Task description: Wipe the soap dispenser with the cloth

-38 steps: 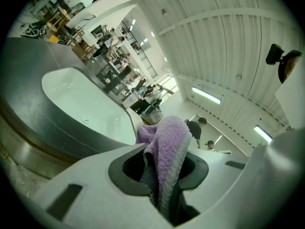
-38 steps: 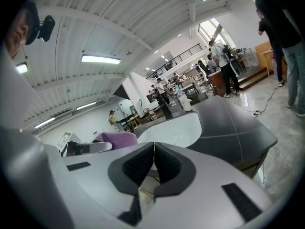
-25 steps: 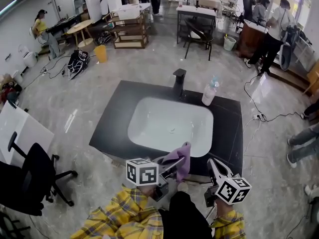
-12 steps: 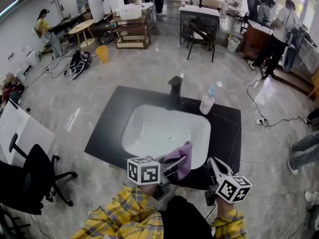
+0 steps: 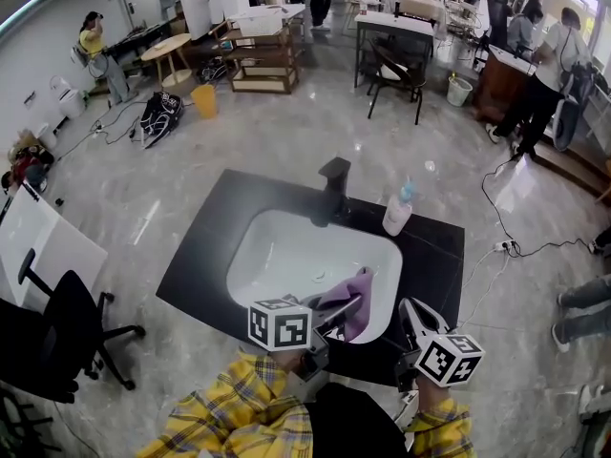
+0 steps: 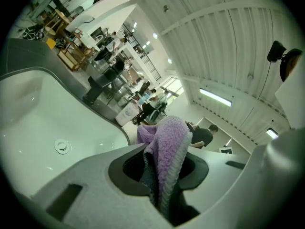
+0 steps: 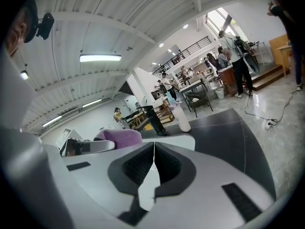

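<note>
The purple cloth (image 5: 351, 300) is pinched in the left claw (image 5: 349, 305); the right claw (image 5: 410, 310) is pressed together, empty. The soap dispenser (image 5: 396, 214) is seen behind the sink (image 5: 286, 256); the cloth should be carried there gently.

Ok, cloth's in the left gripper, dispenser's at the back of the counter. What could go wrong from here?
1. The soap dispenser is tall, narrow and stands free on the counter; a one-sided wipe may tip it, and the right gripper, shut and empty, is not steadying it.
2. The cloth is bunched in the left gripper, so bare jaw tips might strike the bottle.
</note>
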